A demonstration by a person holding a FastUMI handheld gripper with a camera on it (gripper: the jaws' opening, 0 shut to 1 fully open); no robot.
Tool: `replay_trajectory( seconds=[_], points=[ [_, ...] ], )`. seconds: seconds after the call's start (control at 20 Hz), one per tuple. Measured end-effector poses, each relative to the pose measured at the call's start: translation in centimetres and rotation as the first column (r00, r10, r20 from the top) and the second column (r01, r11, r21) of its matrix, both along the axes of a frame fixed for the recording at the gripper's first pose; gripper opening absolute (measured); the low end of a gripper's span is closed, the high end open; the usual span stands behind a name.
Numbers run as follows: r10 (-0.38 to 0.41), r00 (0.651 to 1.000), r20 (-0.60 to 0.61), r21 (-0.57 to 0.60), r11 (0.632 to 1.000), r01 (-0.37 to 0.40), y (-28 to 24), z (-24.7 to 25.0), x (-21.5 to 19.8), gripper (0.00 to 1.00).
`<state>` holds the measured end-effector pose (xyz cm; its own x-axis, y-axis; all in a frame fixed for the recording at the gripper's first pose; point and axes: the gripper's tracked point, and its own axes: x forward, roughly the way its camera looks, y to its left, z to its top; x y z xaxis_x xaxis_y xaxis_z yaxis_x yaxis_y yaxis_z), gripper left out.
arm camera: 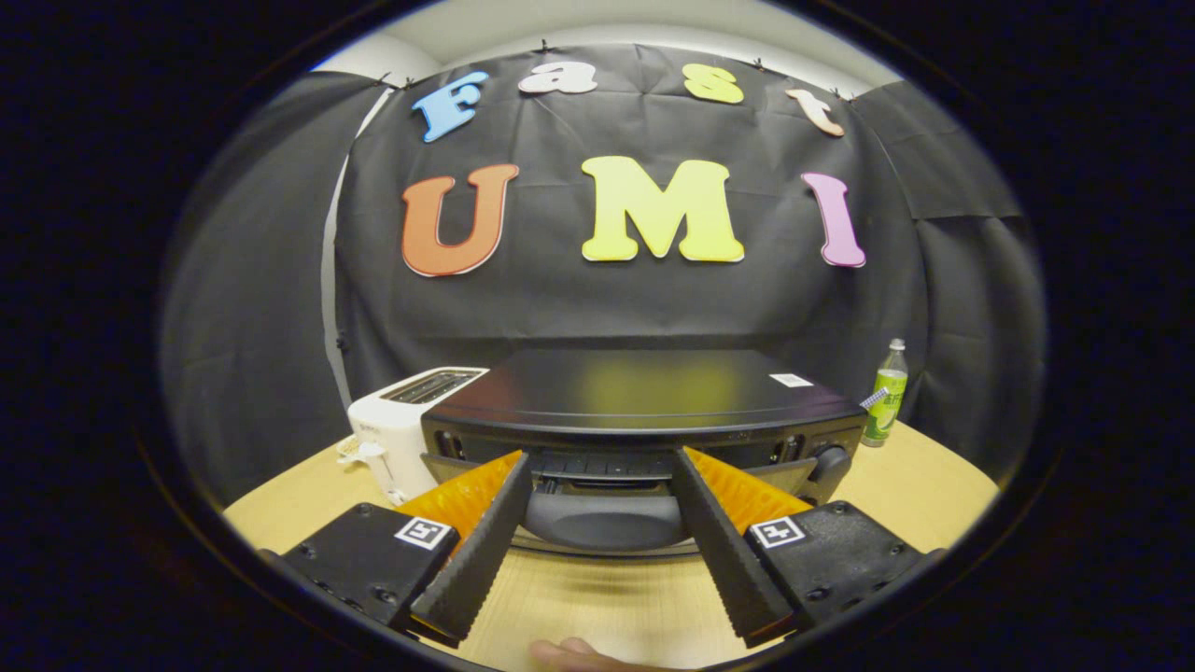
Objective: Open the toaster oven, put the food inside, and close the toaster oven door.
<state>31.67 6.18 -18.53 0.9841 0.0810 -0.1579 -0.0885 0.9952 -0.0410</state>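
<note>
We see even, fairly dim indoor light from overhead. It leaves a soft yellowish sheen on the toaster oven top, toward twelve o'clock from the gripper, whose fingers stand spread apart. The wooden table is evenly lit, with faint shadows. Fisheye bending curves the table's edge; focus is sharp centrally, softer outward.

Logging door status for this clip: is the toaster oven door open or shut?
Partly open: the toaster oven door tilts outward below the black top, its handle between the open claw fingers, neither visibly pressing it.
</note>
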Motion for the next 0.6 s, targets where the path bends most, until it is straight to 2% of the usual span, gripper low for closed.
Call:
replay_trajectory(
  seconds=[0.3,0.6],
  points=[
    [0.008,0.999,-0.046,-0.063,0.998,-0.01,-0.2,-2.4,-4.2,1.0],
    [-0.017,0.994,-0.109,-0.071,0.997,0.009,-0.3,-5.4,-7.1,1.0]
  ],
)
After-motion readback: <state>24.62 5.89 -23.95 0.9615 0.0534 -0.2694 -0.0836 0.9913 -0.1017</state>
